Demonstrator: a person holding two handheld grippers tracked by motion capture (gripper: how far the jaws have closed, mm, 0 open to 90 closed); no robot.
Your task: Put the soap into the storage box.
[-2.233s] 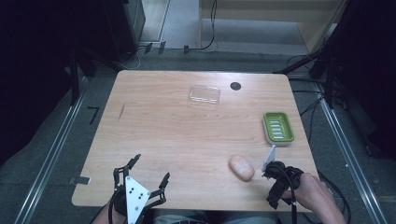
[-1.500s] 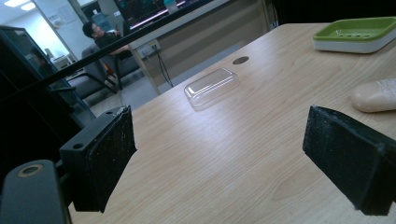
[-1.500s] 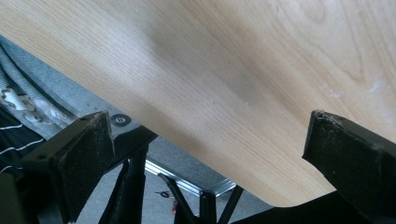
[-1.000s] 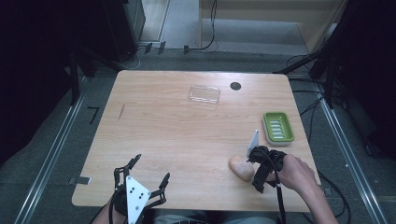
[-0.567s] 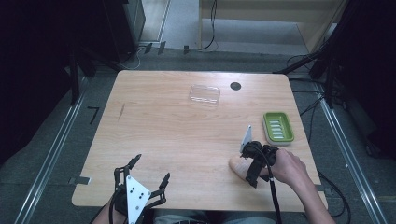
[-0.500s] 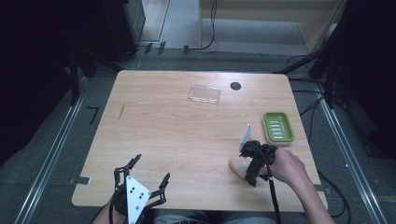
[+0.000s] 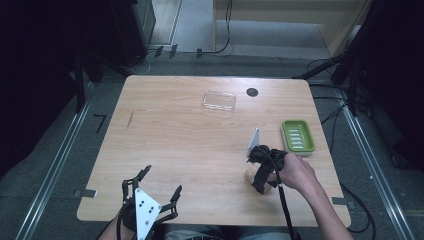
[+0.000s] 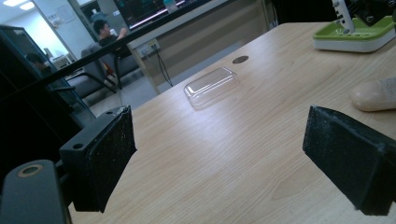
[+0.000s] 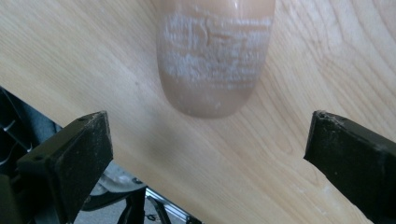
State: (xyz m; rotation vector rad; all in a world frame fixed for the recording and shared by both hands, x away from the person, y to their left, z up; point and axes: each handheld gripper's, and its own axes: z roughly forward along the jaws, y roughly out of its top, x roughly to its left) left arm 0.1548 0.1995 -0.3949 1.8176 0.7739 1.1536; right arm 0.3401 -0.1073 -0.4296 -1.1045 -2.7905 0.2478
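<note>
Wooden table (image 7: 175,145): soap (image 9: 215,56), dish (image 7: 298,136), lid (image 7: 219,101).

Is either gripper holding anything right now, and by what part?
Nothing is held. The right gripper is open just short of the soap bar; the left gripper is open over bare table.

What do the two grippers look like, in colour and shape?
Both are black frames with two block-shaped jaws faced by rough dark pads. The left gripper carries a grey three-cornered plate with small holes. The right gripper has a similar plate and trails a black cable along the bare forearm.
</note>
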